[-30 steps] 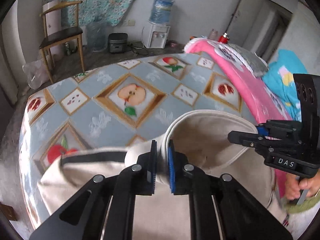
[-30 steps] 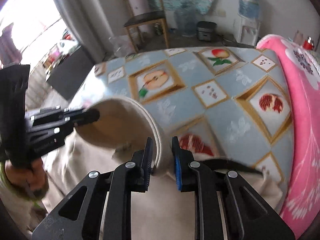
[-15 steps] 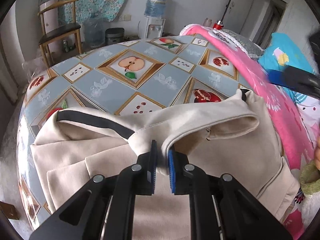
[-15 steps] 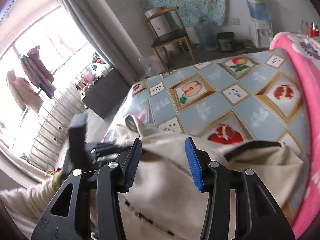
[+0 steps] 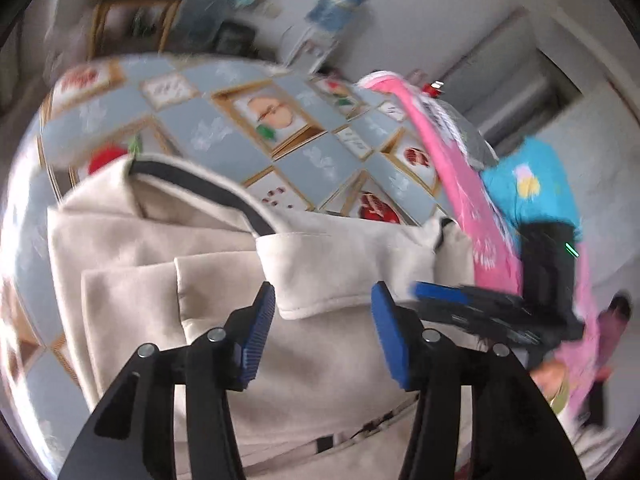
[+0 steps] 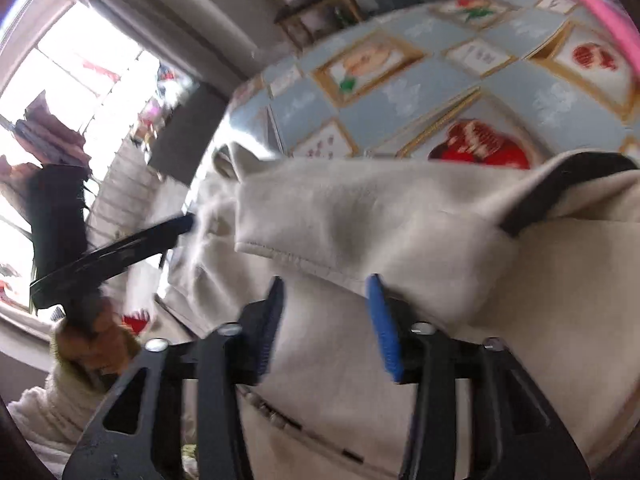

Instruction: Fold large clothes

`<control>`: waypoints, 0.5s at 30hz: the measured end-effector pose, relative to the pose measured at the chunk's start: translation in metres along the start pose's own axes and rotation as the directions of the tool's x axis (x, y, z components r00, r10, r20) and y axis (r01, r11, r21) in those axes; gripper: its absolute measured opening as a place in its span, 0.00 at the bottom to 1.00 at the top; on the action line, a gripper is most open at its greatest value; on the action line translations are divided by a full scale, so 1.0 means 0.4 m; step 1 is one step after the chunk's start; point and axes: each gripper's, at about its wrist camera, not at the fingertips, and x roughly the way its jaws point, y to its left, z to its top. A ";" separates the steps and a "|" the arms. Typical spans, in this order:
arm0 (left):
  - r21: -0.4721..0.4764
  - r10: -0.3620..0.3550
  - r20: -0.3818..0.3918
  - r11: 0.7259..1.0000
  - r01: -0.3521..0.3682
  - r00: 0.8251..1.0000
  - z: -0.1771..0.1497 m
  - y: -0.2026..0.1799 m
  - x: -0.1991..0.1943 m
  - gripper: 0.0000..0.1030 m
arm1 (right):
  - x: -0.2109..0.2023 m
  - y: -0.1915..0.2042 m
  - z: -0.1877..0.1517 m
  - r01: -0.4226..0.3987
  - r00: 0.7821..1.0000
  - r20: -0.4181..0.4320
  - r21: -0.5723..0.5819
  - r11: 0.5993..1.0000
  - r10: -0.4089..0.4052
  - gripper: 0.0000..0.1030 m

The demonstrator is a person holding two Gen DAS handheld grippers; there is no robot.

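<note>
Both grippers, L point(image 5: 323, 332) & R point(image 6: 325, 322), just opened, nothing pinched; beige garment's point(image 5: 328, 268) folded hem lies straight ahead btwn each's pads, running crosswise.

One cream garment point(image 5: 328, 276) with a black band is counted on one table point(image 5: 224, 148) covered in a fruit-patterned cloth. Two grippers are counted, the left gripper point(image 5: 323, 334) and the right gripper point(image 6: 325, 322). One pink quilt point(image 5: 456, 184), one wooden chair point(image 5: 132, 20) and one water dispenser point(image 5: 320, 28) are also recorded.
</note>
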 end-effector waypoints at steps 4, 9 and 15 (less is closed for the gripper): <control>-0.117 -0.016 -0.027 0.993 0.012 1.000 0.036 0.038 0.059 0.47 | -0.055 -0.071 0.021 -0.060 0.997 0.064 0.128 0.990 0.052 0.65; -0.193 -0.063 -0.071 0.980 0.048 0.995 0.039 0.064 0.112 0.43 | 0.015 -0.195 0.019 -0.110 0.993 -0.009 0.340 0.934 0.120 0.66; -0.156 -0.061 -0.117 0.987 0.042 0.991 0.012 0.058 0.125 0.31 | 0.043 -0.197 0.007 -0.117 0.990 -0.040 0.340 0.933 0.138 0.44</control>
